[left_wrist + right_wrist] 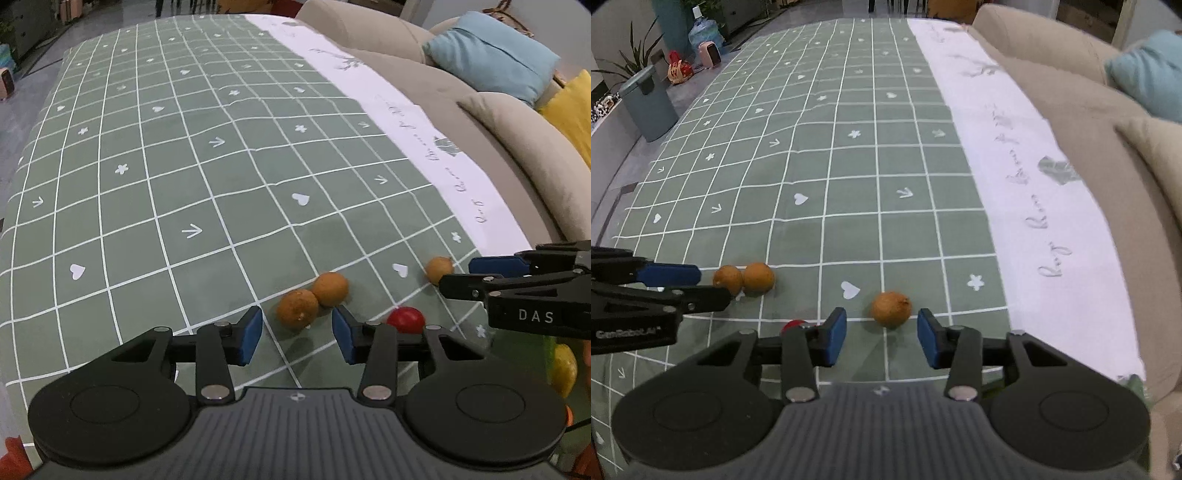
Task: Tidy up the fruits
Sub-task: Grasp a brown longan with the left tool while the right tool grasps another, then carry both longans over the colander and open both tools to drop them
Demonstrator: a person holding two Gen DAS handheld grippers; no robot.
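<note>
Left gripper (297, 334) spread wide, holding nothing, low over the green checked tablecloth (155, 155) on the worktop, with two brown round fruits (312, 299) touching each other just ahead of its fingers and a red fruit (406, 320) partly hidden behind its right finger. Right gripper (882, 338) also spread and holding nothing, a single brown fruit (891, 308) lying on the cloth just ahead between its blue pads (836, 336). Yellow fruit (563, 369) at right edge of left view; beige sofa (1108, 122) runs beside the worktop.
</note>
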